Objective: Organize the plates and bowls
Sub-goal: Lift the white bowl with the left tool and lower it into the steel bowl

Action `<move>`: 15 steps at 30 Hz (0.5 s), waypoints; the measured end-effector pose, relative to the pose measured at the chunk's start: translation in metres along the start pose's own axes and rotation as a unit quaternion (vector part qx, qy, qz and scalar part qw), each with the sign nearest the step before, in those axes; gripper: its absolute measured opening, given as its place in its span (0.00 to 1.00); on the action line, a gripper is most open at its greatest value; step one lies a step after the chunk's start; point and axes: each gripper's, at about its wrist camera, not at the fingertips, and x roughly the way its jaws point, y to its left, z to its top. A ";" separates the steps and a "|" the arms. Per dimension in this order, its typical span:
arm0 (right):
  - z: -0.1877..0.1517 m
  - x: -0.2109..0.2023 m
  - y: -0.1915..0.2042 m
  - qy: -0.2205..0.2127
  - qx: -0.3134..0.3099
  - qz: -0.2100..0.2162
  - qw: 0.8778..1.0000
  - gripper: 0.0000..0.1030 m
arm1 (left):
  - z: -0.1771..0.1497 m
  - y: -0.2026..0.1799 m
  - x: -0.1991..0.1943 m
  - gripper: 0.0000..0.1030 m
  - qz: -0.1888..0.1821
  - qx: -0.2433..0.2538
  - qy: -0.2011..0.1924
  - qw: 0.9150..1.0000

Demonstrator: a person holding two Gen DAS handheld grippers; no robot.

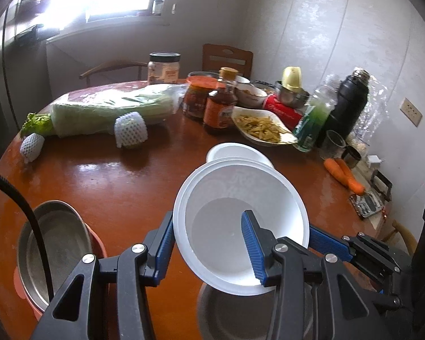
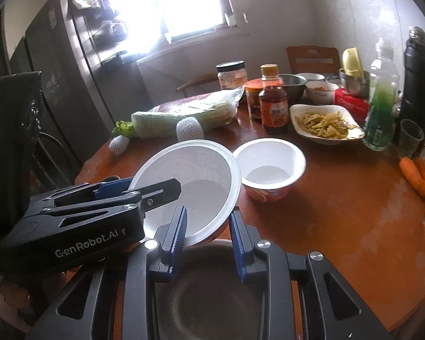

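My left gripper (image 1: 209,240) is shut on the rim of a white paper bowl (image 1: 240,215), one finger inside and one outside, and holds it tilted above the table. The same bowl (image 2: 189,181) shows in the right wrist view, with the left gripper on its left side. My right gripper (image 2: 208,223) is open, its fingers on either side of that bowl's near rim, above a steel plate (image 2: 209,291). A second white bowl (image 2: 269,164) with a red printed outside stands on the table just beyond; it also shows in the left wrist view (image 1: 235,153).
A steel pan (image 1: 53,246) sits in a red holder at the near left. Wrapped cabbage (image 1: 107,107), jars, a sauce bottle (image 1: 221,104), a dish of food (image 1: 263,126), bottles, a black flask (image 1: 348,99) and carrots (image 1: 344,174) crowd the far and right side of the round table (image 1: 113,175).
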 end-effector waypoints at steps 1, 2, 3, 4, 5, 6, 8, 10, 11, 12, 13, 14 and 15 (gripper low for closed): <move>-0.002 -0.005 -0.002 -0.003 0.001 -0.002 1.000 0.31 | -0.001 -0.003 -0.001 0.45 -0.001 0.002 0.000 1.000; -0.004 -0.009 -0.003 -0.004 0.001 -0.004 1.000 0.31 | -0.003 -0.007 -0.002 0.45 -0.003 0.005 0.000 1.000; -0.006 -0.013 -0.005 -0.006 0.001 -0.006 1.000 0.31 | -0.005 -0.011 -0.003 0.45 -0.005 0.007 -0.001 1.000; -0.008 -0.016 -0.006 -0.007 0.002 -0.008 1.000 0.31 | -0.007 -0.015 -0.004 0.45 -0.007 0.011 0.000 1.000; -0.011 -0.020 -0.008 -0.008 0.003 -0.011 1.000 0.31 | -0.009 -0.019 -0.006 0.45 -0.008 0.013 -0.001 1.000; -0.013 -0.024 -0.009 -0.010 0.003 -0.013 1.000 0.31 | -0.010 -0.021 -0.007 0.45 -0.010 0.015 -0.002 1.000; -0.018 -0.031 -0.011 -0.013 0.004 -0.016 1.000 0.31 | -0.015 -0.027 -0.011 0.45 -0.011 0.020 -0.004 1.000; -0.023 -0.039 -0.011 -0.016 0.004 -0.018 1.000 0.31 | -0.019 -0.032 -0.015 0.45 -0.011 0.025 -0.005 1.000; -0.026 -0.041 -0.011 -0.016 0.002 -0.020 1.000 0.31 | -0.022 -0.034 -0.017 0.45 -0.012 0.026 -0.005 1.000; -0.028 -0.043 -0.011 -0.015 0.002 -0.021 1.000 0.31 | -0.024 -0.035 -0.017 0.45 -0.012 0.026 -0.004 1.000; -0.031 -0.046 -0.011 -0.015 0.003 -0.022 1.000 0.31 | -0.027 -0.036 -0.019 0.45 -0.012 0.026 -0.002 1.000; -0.033 -0.048 -0.010 -0.015 0.002 -0.022 1.000 0.31 | -0.029 -0.038 -0.021 0.45 -0.011 0.029 -0.002 1.000; -0.035 -0.050 -0.010 -0.015 0.002 -0.022 1.000 0.31 | -0.032 -0.039 -0.022 0.45 -0.010 0.031 -0.002 0.999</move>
